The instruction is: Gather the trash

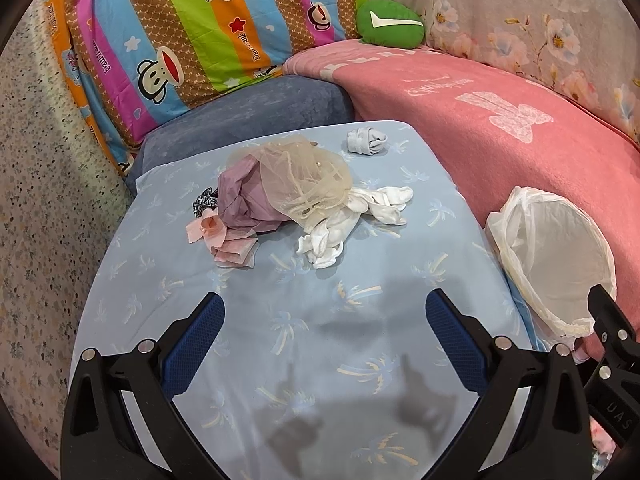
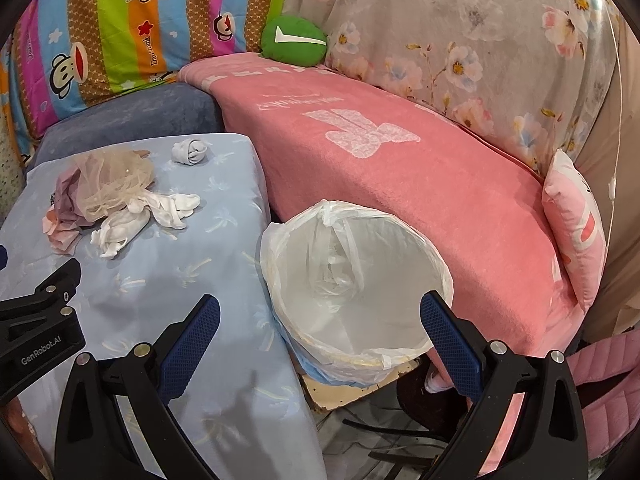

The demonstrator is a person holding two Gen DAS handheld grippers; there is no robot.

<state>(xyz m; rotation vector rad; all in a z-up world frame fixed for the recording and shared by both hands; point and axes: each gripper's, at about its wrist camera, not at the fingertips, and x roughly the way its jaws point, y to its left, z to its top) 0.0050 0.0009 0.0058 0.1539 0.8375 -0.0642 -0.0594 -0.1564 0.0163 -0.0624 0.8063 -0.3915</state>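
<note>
On the light-blue table cover lies a heap: beige netting over mauve cloth, pink scraps, a dark patterned scrap and crumpled white fabric. A grey-white ball of cloth sits apart near the far edge. The heap and the cloth ball also show at left in the right wrist view. A bin lined with a white bag stands right of the table. My left gripper hangs open above the table, short of the heap. My right gripper is open over the bin's near rim.
A pink blanket covers the sofa behind the bin, with a green cushion, a striped cartoon quilt and a floral cover behind. A pink pillow sits at right. Chair legs and floor show below the bin.
</note>
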